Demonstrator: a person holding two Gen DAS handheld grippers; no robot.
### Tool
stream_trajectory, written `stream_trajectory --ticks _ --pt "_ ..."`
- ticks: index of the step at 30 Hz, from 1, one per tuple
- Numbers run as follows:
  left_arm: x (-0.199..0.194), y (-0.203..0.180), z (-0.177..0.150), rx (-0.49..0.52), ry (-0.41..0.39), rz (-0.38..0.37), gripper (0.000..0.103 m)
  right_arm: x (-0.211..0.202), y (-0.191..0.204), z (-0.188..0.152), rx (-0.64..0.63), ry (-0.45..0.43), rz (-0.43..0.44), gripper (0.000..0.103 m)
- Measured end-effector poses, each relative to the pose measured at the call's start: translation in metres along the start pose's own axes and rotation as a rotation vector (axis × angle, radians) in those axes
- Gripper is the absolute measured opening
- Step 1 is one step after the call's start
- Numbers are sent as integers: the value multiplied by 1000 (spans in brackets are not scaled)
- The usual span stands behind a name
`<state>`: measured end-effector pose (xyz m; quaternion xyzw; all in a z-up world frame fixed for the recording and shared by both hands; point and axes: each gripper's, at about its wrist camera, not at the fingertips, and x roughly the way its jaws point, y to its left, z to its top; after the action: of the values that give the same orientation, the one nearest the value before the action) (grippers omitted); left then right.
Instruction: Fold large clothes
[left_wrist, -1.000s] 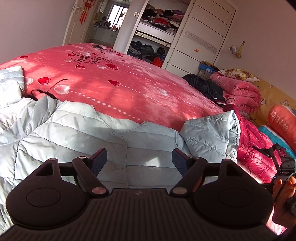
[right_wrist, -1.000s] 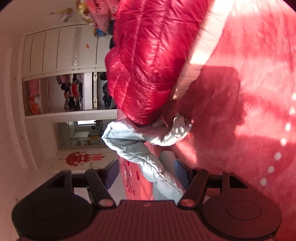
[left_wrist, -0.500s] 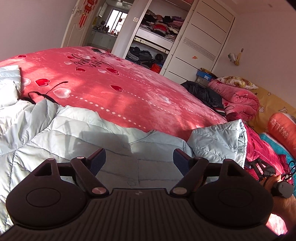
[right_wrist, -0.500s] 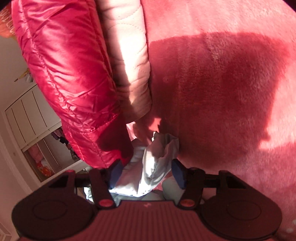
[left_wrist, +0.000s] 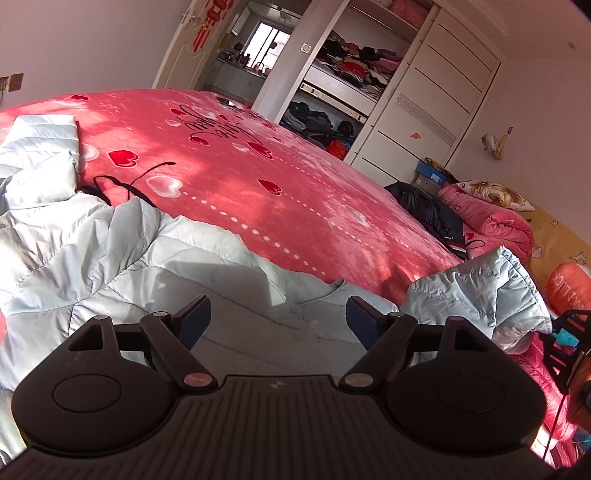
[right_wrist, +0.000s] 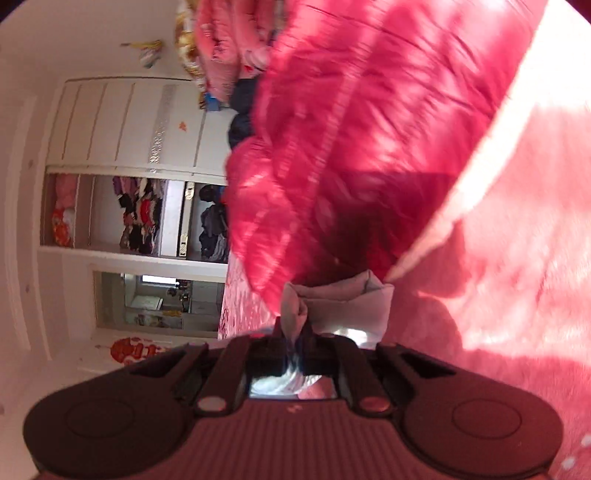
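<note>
1. Our left gripper (left_wrist: 277, 314) hangs spread wide over the pale blue jacket (left_wrist: 122, 266), touching nothing.
2. Our right gripper (right_wrist: 291, 343) is pinched tight on a jacket fold (right_wrist: 332, 306).
3. The jacket sprawls across the red bedspread (left_wrist: 258, 192), from nine o'clock to three.
4. A red jacket (right_wrist: 351, 147) looms at twelve.
5. The wardrobe (left_wrist: 369, 92) stands farthest, at one.

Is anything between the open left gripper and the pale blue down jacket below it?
Nothing visible. The left gripper hangs open directly over the pale blue jacket, with only bare quilted fabric showing between its fingers. The right gripper is shut on the jacket's sleeve end.
</note>
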<state>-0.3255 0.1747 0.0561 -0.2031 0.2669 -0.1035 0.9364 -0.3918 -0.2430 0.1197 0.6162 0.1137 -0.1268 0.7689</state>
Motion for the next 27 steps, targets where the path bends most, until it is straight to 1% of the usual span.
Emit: stream_trajectory --ticks 2,3,5,6,7,8,9,11,12,14,17,20,24,27 --pt "-4 4 2 -18 -10 6 98 -12 42 7 -189 -42 1 2" --pt "-7 7 3 -33 -15 9 98 -21 68 9 -308 -73 4 2" --pt "-11 12 8 -60 -27 18 99 -36 114 5 -525 -133 12 2" --pt "-13 14 9 -71 -33 22 99 -39 140 -9 -652 -163 20 2" --pt "-16 18 11 -86 -40 26 99 -44 158 -14 -730 -178 28 2" --pt "-18 20 12 -98 -46 31 99 -44 177 -29 -818 -188 45 2" --pt "-21 23 13 -108 -52 37 99 -34 199 -46 -912 -188 66 2" --pt "-26 32 20 -128 -69 55 99 -30 224 -75 -1042 -171 108 2" --pt "-29 35 21 -137 -75 62 99 -31 234 -95 -1104 -141 158 2" --pt "-35 44 26 -166 -94 78 99 -29 245 -124 -1161 -87 228 2" --pt "-47 59 34 -204 -125 105 99 -10 260 -168 -1222 50 350 2" --pt "-58 75 43 -239 -155 136 99 8 263 -217 -1260 178 425 2" --pt "-71 101 51 -307 -182 183 99 29 248 -281 -1295 311 471 2" --pt "-80 118 54 -354 -192 201 99 44 230 -321 -1305 387 472 2"
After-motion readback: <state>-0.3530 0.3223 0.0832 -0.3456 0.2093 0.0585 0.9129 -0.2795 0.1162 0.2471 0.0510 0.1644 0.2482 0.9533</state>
